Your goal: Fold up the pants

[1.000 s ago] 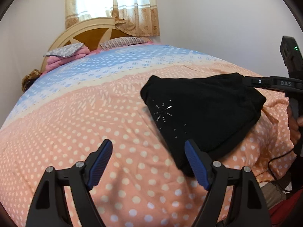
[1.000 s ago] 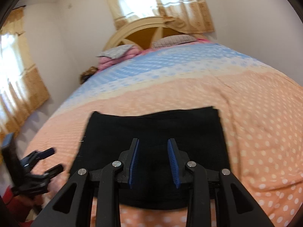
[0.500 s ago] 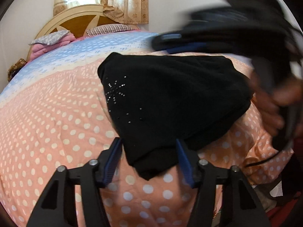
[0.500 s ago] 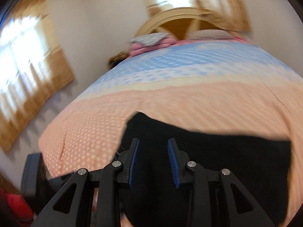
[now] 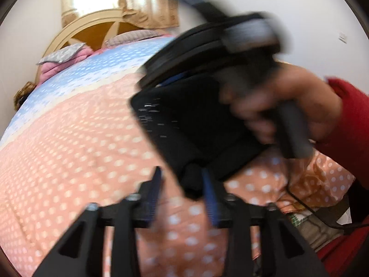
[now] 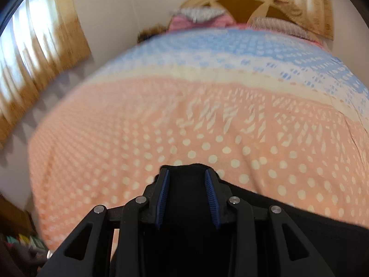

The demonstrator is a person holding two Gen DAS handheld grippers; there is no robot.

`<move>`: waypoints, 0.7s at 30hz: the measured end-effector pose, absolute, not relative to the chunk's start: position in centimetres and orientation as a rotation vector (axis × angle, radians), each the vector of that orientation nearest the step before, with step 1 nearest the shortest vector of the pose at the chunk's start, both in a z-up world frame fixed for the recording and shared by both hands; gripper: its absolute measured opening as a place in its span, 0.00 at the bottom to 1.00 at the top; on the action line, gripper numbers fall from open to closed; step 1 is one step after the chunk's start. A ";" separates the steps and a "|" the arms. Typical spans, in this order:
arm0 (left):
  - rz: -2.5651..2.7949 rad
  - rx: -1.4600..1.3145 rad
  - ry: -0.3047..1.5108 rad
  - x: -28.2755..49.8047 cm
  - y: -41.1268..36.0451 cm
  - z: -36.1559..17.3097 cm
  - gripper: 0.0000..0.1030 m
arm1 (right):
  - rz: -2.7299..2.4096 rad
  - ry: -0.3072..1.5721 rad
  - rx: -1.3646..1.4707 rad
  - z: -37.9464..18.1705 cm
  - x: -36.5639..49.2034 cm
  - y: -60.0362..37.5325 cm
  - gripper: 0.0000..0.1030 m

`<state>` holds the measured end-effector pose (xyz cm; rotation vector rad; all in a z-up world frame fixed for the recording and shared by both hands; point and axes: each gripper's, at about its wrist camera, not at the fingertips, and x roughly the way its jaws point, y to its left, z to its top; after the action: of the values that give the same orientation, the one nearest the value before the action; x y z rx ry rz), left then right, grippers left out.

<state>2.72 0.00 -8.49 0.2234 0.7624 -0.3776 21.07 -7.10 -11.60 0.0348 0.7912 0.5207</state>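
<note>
The black pants (image 5: 196, 124), folded into a compact bundle with small sparkles near one corner, lie on the peach dotted bedspread (image 5: 80, 143). My left gripper (image 5: 182, 184) is partly open, its jaws around the bundle's near corner. My right gripper (image 6: 187, 180) straddles the far corner of the pants (image 6: 186, 198), jaws a little apart with cloth between them; whether the pads press the cloth is unclear. In the left wrist view the right gripper and the hand holding it show blurred above the pants (image 5: 230, 41).
The bed runs back to a blue band, pillows (image 5: 64, 56) and a wooden headboard (image 5: 96, 32). A curtained window (image 6: 34, 53) is on the left wall. The bed's near edge and a cable (image 5: 306, 207) lie at the right.
My left gripper has narrowed and moved in on the bundle's near corner. My right gripper swung across over the pants to the far corner. Both views are motion-blurred.
</note>
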 end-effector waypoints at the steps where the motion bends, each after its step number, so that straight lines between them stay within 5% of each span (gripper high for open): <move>1: -0.346 0.218 0.763 2.9 0.5 -8.1 0.67 | 0.528 0.762 0.082 -11.0 20.4 -7.9 0.33; 7: -0.263 0.198 0.729 5.0 0.5 -5.0 0.72 | 0.427 0.648 0.169 -8.6 15.7 -13.0 0.34; 21: -0.248 0.247 0.827 9.3 -6.1 -6.6 0.81 | 0.197 0.771 0.133 -12.3 8.9 -23.2 0.34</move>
<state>9.30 -6.12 -6.62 0.2474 0.8269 -0.2481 8.85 -23.22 -12.33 0.1330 0.7707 0.1974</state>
